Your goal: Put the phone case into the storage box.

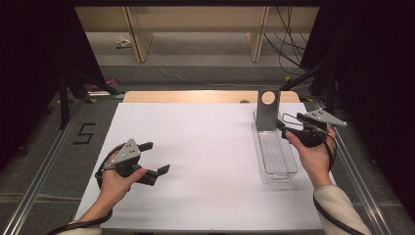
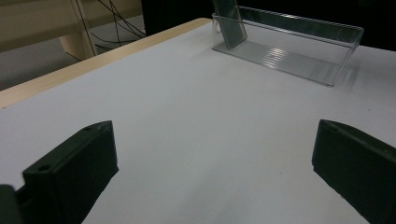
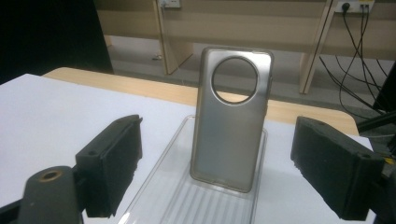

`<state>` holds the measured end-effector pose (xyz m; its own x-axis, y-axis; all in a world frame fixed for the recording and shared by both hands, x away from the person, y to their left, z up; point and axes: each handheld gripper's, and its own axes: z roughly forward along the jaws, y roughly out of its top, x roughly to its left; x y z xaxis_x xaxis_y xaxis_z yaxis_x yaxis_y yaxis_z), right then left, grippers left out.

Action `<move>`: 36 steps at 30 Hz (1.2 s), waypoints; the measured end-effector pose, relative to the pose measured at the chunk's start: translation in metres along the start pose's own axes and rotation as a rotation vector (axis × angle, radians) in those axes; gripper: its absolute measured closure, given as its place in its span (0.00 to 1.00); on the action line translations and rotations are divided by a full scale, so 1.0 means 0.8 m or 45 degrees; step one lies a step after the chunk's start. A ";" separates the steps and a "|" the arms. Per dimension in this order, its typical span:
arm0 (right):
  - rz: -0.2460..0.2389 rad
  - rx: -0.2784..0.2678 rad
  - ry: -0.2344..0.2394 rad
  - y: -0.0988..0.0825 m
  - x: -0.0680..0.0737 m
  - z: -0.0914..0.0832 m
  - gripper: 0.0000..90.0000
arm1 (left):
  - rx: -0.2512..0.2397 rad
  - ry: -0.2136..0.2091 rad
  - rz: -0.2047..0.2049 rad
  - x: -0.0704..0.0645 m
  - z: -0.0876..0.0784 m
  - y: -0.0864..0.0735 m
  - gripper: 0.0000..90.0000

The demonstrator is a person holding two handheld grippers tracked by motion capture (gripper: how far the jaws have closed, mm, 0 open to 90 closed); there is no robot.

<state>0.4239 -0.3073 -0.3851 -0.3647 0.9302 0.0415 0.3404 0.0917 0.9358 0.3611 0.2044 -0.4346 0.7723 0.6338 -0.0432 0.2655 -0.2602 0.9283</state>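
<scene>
My right gripper (image 1: 293,128) has its jaws set wide apart and grips nothing. It hovers at the near-right edge of the clear plastic tray (image 1: 288,172), level with the tray's far half. In the right gripper view, the phone case (image 3: 232,122) stands upright between the two jaw lines but farther off, not touched by either pad. The case is grey and translucent with a round camera cutout near its top; its lower edge rests on the tray's ribbed floor at the far end, and it leans back against the far wall.

My left gripper (image 1: 154,159) is likewise spread open and empty. I hold it low over the white table sheet (image 1: 205,147), well apart from the tray.
</scene>
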 end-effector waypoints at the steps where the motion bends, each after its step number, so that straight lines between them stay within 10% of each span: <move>1: -0.002 0.000 0.003 0.000 0.001 -0.001 0.19 | -0.001 0.000 0.000 0.000 0.000 0.000 0.00; 36: -0.002 -0.016 0.117 -0.032 0.012 -0.056 0.19 | -0.004 0.006 0.000 0.000 -0.001 0.001 0.00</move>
<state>0.3728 -0.3168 -0.3929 -0.4436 0.8933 0.0719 0.3289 0.0877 0.9403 0.3608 0.2045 -0.4338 0.7697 0.6370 -0.0412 0.2634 -0.2582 0.9295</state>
